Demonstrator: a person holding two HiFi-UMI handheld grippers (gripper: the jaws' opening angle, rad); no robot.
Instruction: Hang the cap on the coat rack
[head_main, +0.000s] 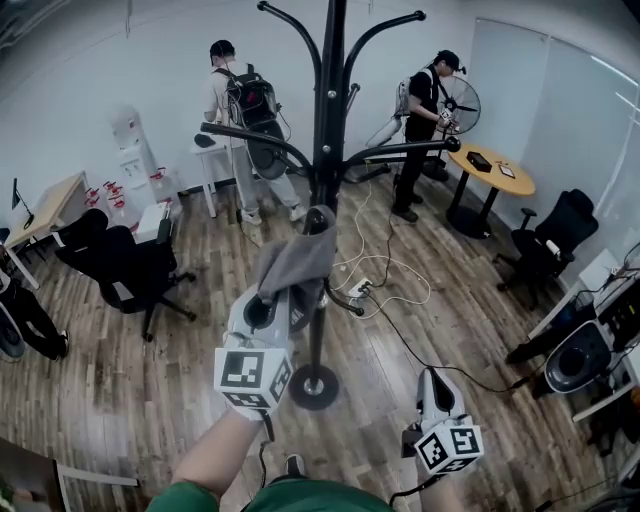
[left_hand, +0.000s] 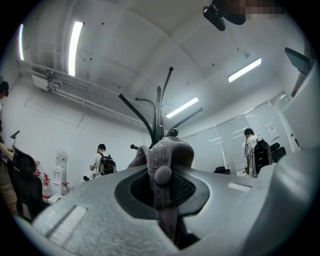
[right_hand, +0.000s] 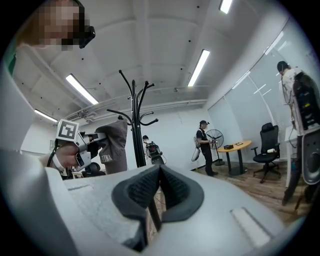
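Two grippers show low in the head view, and a black office chair stands at the far left. At lower centre-left, the left gripper has its jaws pinched on a grey cap. The cloth rises from the pads toward the middle of the frame. In the left gripper view the crown and top button of the cap fill the gap between the pads. The top edge of the cap overlaps the pole of the black coat rack, below the curved hooks, and it is not on any hook. The rack's round base sits on the wood floor at lower centre. At lower right, well apart from the rack, the right gripper has its jaws pressed together on nothing. A round wooden table stands at upper right.
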